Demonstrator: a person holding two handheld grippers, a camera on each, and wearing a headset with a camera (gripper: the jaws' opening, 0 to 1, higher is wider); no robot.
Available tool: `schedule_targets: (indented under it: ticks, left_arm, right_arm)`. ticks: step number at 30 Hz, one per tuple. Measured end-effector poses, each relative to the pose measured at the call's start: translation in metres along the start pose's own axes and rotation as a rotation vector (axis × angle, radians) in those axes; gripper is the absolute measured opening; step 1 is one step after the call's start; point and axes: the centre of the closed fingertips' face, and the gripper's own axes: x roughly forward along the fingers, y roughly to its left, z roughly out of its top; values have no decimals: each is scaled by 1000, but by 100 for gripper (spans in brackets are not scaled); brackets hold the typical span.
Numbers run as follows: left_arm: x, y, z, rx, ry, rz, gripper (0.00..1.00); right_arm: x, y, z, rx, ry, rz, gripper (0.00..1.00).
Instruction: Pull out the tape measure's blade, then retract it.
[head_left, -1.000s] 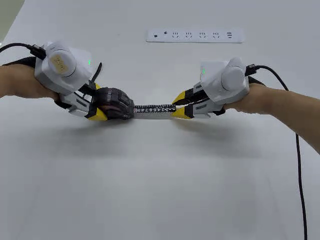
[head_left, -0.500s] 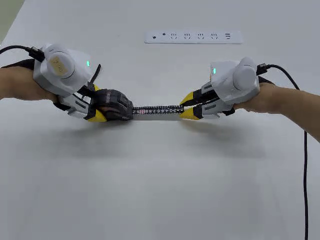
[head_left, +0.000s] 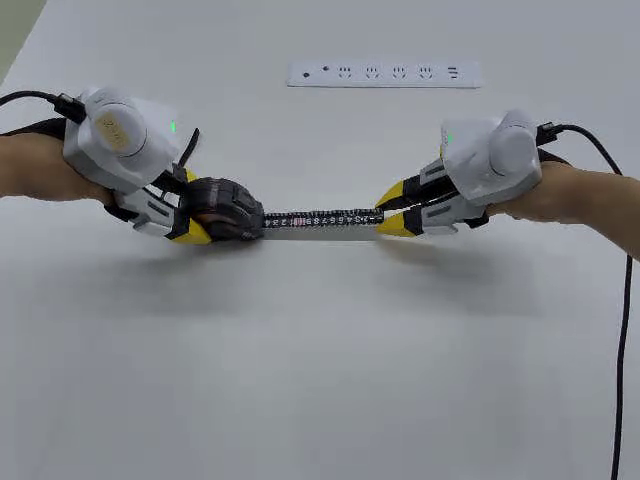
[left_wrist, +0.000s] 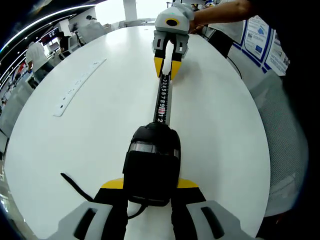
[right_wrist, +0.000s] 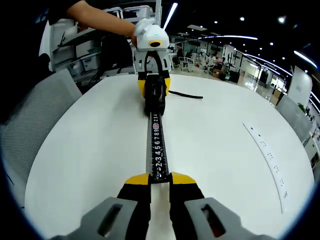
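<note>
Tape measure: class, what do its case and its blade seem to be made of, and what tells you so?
The case looks like black plastic, perhaps rubber-coated: matte, with soft dull highlights. The blade is probably thin painted metal: a straight, stiff, dark strip printed with white numbers.

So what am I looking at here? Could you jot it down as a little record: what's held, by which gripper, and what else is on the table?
Surface: white table
Object: black tape measure
Left gripper: shut on the tape measure's case
Right gripper: shut on the tip of the blade
Blade state: partly pulled out, stretched straight between the two grippers, numbers facing up
Also on table: white power strip, at the far side, apart from the work
Task stage: blade out, not yet retracted
</note>
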Motion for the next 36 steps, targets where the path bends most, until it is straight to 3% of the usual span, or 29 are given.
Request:
schedule_targets:
  ticks: [36]
  left_arm:
    - [-1,0,0,0,12,-1,30]
  right_arm:
    - [-28,-1,-20,10,24,-14,11]
